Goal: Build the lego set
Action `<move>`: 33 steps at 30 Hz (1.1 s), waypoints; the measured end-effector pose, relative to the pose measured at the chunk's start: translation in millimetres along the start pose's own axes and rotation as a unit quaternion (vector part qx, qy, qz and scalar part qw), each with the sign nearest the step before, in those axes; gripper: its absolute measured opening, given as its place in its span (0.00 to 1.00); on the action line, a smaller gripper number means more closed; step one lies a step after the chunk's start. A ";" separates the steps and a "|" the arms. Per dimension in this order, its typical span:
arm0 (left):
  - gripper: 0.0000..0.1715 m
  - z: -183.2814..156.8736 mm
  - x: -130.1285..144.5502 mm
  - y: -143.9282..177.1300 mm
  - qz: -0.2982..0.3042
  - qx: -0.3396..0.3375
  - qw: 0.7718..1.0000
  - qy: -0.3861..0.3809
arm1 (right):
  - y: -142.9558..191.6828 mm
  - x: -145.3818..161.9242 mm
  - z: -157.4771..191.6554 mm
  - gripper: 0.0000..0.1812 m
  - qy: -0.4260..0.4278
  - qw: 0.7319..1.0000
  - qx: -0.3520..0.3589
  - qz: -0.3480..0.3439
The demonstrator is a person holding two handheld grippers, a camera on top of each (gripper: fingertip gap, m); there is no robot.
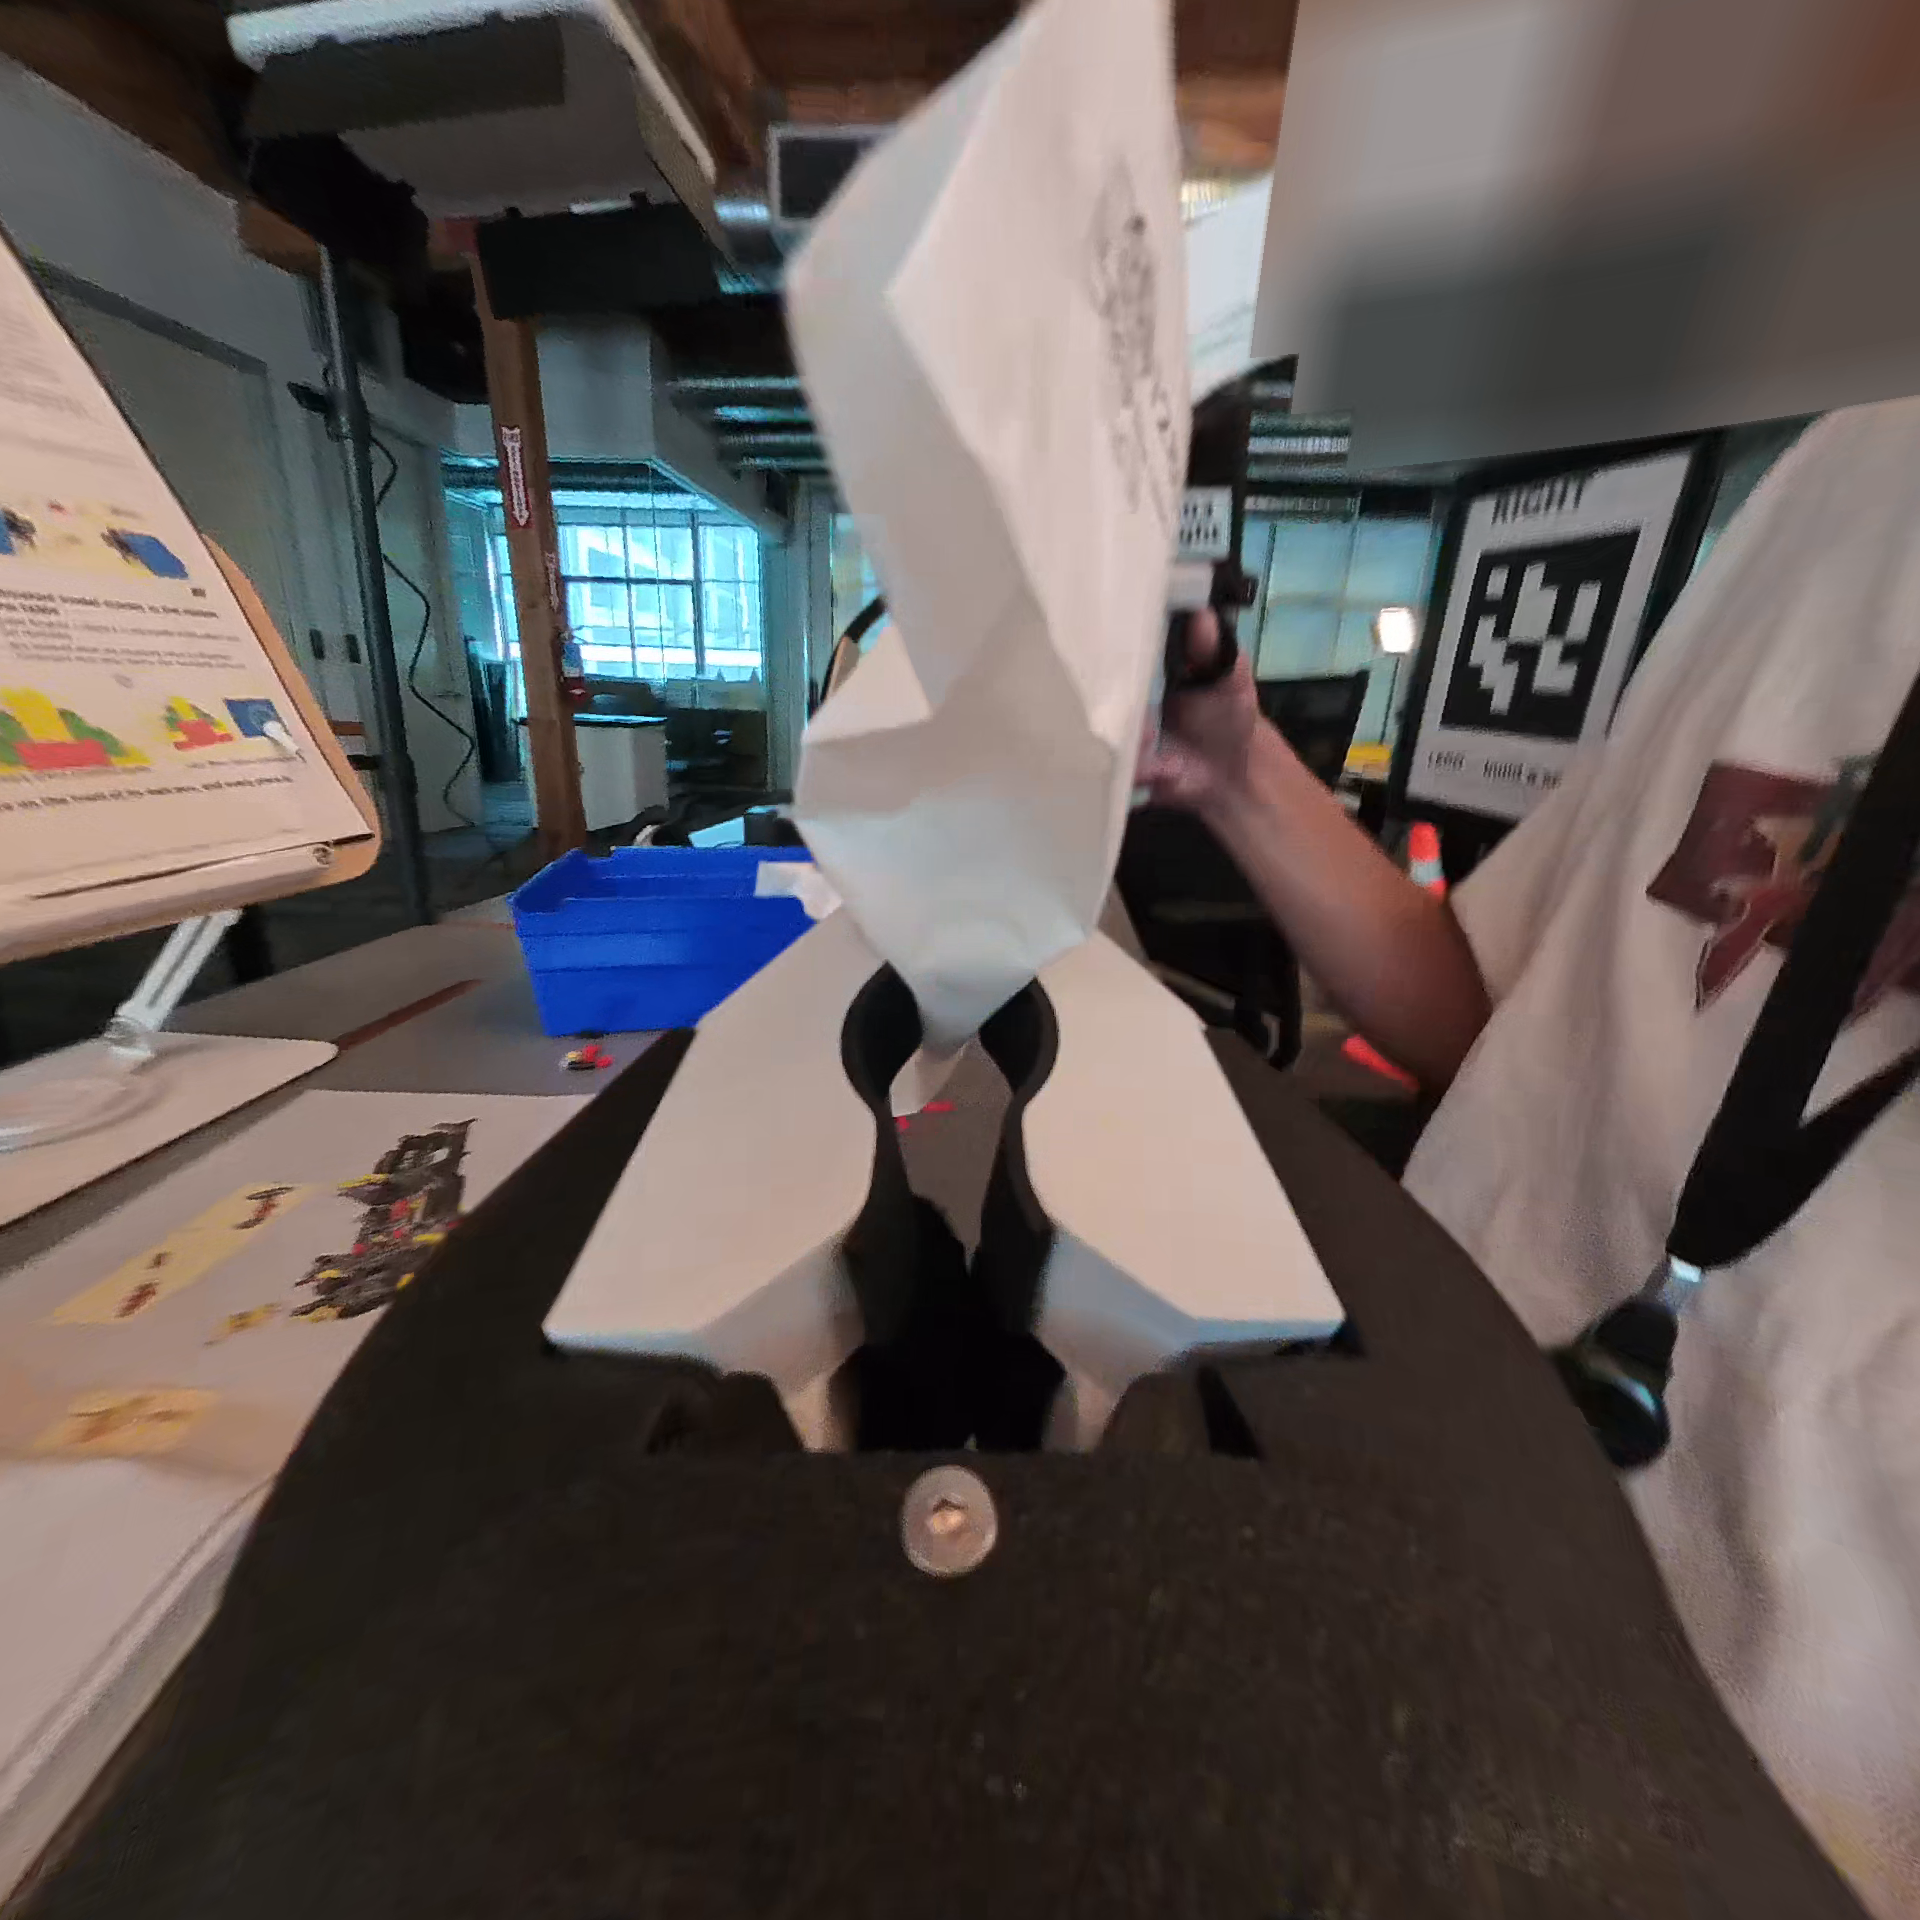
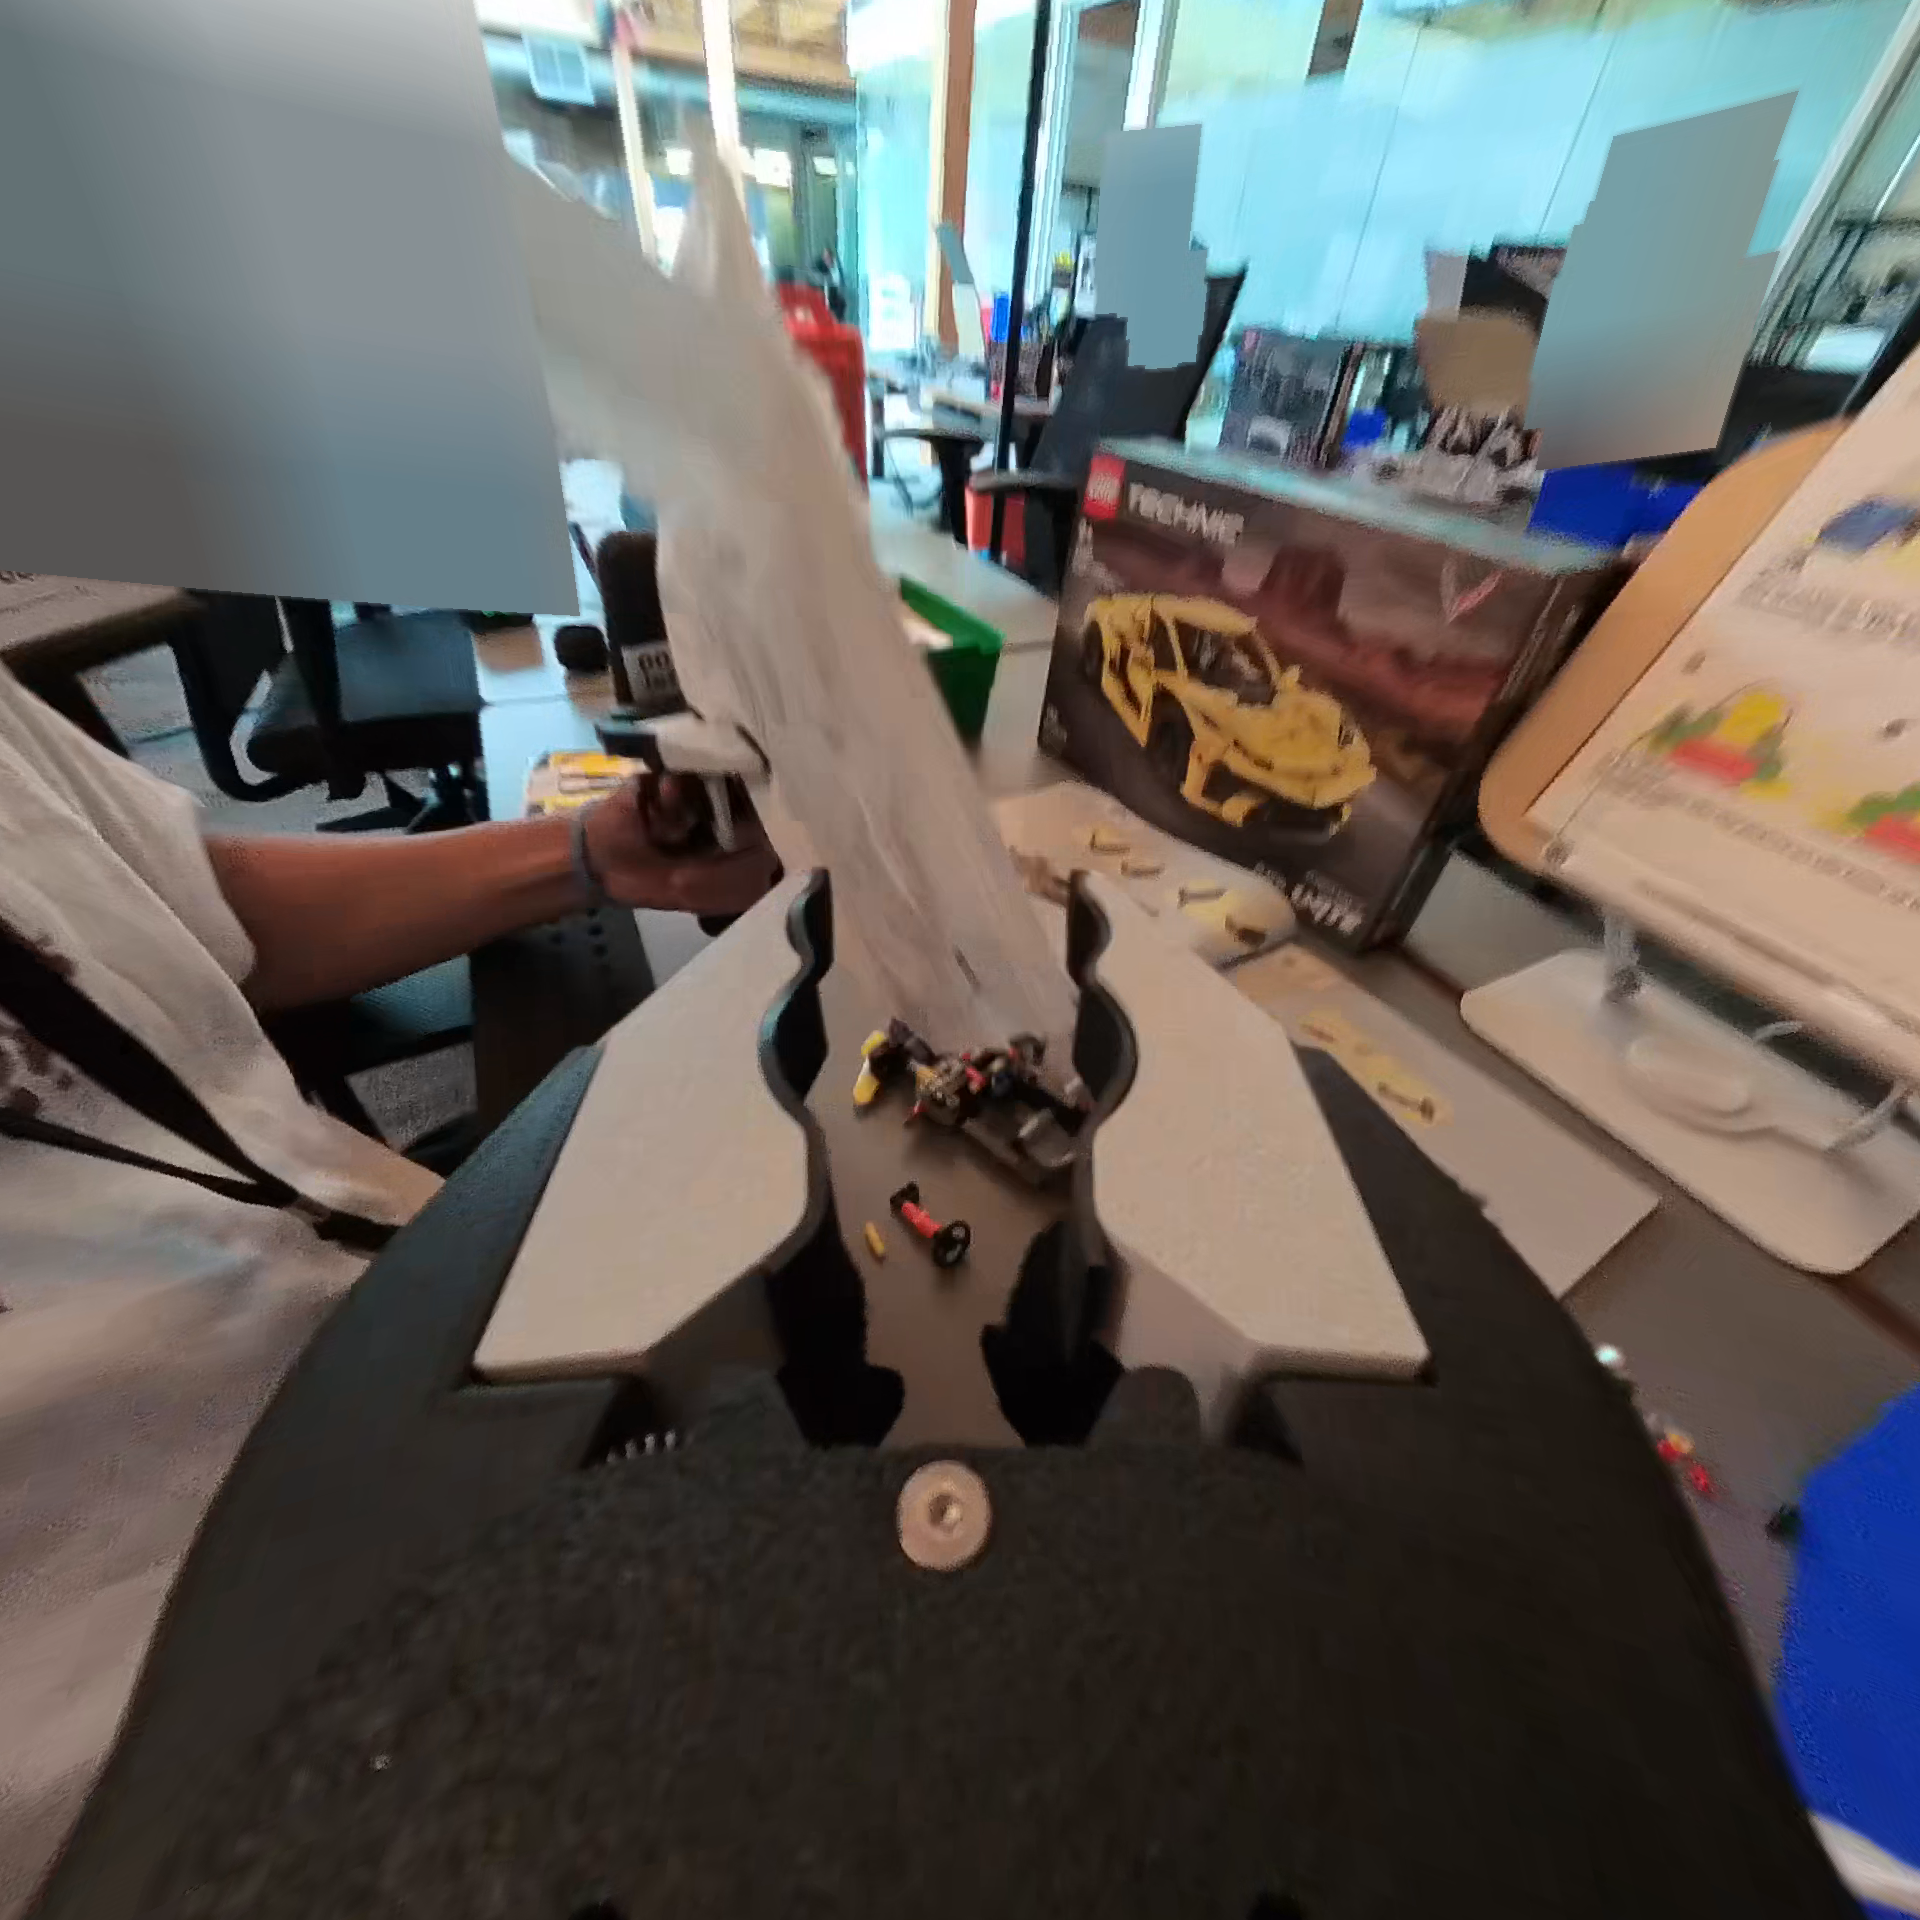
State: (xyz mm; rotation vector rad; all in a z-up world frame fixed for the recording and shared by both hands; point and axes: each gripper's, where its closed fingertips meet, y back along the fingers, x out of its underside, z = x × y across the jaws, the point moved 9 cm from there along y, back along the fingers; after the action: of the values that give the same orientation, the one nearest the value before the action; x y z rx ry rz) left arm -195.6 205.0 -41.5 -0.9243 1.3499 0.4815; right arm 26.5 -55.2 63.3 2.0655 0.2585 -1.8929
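Left gripper: fingers pinched together on the bottom corner of a white paper bag, which stands upright, long axis near vertical. Right gripper: fingers apart, holding nothing; bag rises between its tips. Partly built lego chassis lies on the table beyond, lengthwise away-left to near-right.

One white bag, one blue bin, one box.

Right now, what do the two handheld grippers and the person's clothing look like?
Each gripper, left gripper and right gripper, has pale grey fingers with black scalloped pads, a wide black body and one silver screw. The person wears a white printed T-shirt with black straps.
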 end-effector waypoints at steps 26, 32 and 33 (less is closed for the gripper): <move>0.31 3.3 -14.1 47.6 0.154 -0.177 0.971 0.043 | -86.9 -29.9 15.1 0.00 0.067 0.983 -0.093 0.146; 0.23 -40.8 -63.4 10.9 0.195 -0.263 0.939 -0.104 | -106.3 -16.9 27.4 0.00 0.096 0.986 0.014 0.138; 0.21 -51.2 -71.7 -6.3 0.208 -0.247 0.933 -0.161 | -109.6 -15.5 32.2 0.00 0.111 0.984 0.017 0.140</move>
State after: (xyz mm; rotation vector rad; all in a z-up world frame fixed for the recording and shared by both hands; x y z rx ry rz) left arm -236.4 175.6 31.2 -0.9056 1.1347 1.2890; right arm -43.2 36.6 63.8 2.2045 -0.0159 -1.5158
